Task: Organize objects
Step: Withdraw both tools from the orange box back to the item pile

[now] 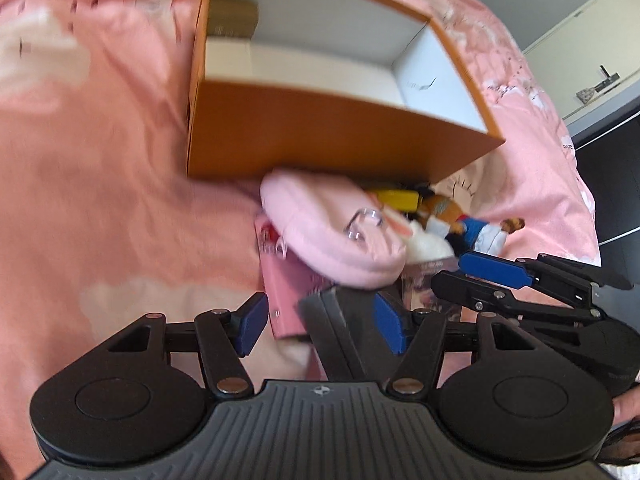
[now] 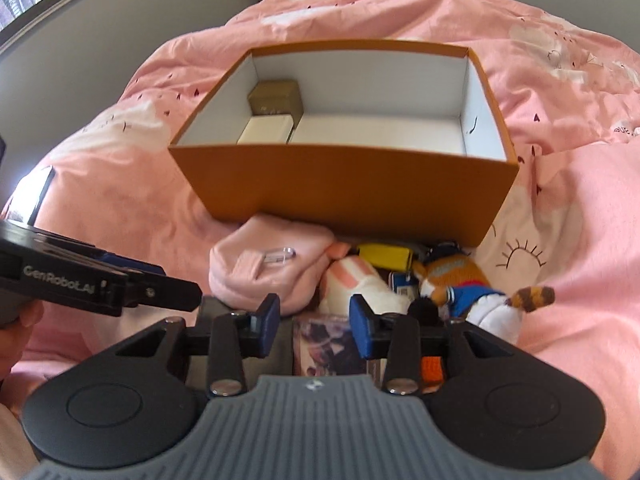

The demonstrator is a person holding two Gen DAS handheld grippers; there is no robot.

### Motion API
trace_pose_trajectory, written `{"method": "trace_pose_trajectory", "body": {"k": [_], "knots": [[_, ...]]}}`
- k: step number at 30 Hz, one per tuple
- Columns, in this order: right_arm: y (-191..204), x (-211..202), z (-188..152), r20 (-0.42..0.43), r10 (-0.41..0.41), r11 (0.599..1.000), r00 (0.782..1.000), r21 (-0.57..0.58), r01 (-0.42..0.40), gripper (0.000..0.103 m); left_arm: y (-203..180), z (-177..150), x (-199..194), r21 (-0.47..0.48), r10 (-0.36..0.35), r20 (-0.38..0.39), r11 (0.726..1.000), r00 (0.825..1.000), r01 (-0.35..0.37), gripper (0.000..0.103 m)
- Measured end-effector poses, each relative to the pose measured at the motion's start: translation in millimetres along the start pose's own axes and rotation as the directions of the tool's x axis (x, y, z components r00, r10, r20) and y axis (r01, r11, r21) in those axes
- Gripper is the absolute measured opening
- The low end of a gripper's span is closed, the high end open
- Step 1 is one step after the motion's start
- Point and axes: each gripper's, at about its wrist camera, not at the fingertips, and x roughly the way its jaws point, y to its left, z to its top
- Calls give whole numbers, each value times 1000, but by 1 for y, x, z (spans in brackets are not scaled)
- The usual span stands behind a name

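**Two grippers hover over a heap of odds and ends beside an open box on a pink bed**

An orange box [image 2: 352,192] with a white lining sits open on a pink duvet [image 2: 120,216], filling the upper middle of the right wrist view. Inside it, against the left wall, a small brown carton [image 2: 276,98] stands behind a cream-coloured block [image 2: 266,130]; the rest of the box floor is bare.

Just below the box's near wall lies a jumble of loose items. A pink fabric pouch [image 2: 272,268] with a clear plastic clip lies at centre left, touching a pink-and-white plush [image 2: 360,284]. To the right are a yellow block [image 2: 384,256], partly tucked under the box edge, and a knitted doll [image 2: 460,280] in orange and blue with a striped tail. A printed card box [image 2: 328,344] lies at the bottom centre.

The right gripper [image 2: 314,330] hangs over that printed box, jaws about half open with nothing gripped. The left gripper [image 1: 320,326], seen in its own view at the bottom centre, has its jaws spread wide above a pink packet [image 1: 284,300] and a dark grey case [image 1: 340,328], pads clear of both. A hand [image 2: 16,332] shows at the left edge of the right wrist view.
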Motion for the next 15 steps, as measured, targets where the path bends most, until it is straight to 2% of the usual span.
{"method": "trace_pose_trajectory", "body": {"k": [3,7,10,15], "knots": [[2,6,-7,-39,10,1000,999,-20,-11,40,2,-7,10,-24,17,-33,1000,999,-18,73],[0,11,-13,-69,39,999,997,-18,-41,40,-1,-11,15,-24,-11,-51,1000,999,10,74],[1,13,-14,-76,38,999,996,-23,-40,32,-3,-10,17,-23,-7,-46,1000,999,5,74],[-1,10,-15,-64,22,999,998,-25,-23,31,-7,-9,21,6,5,-46,1000,999,-4,74]]}}
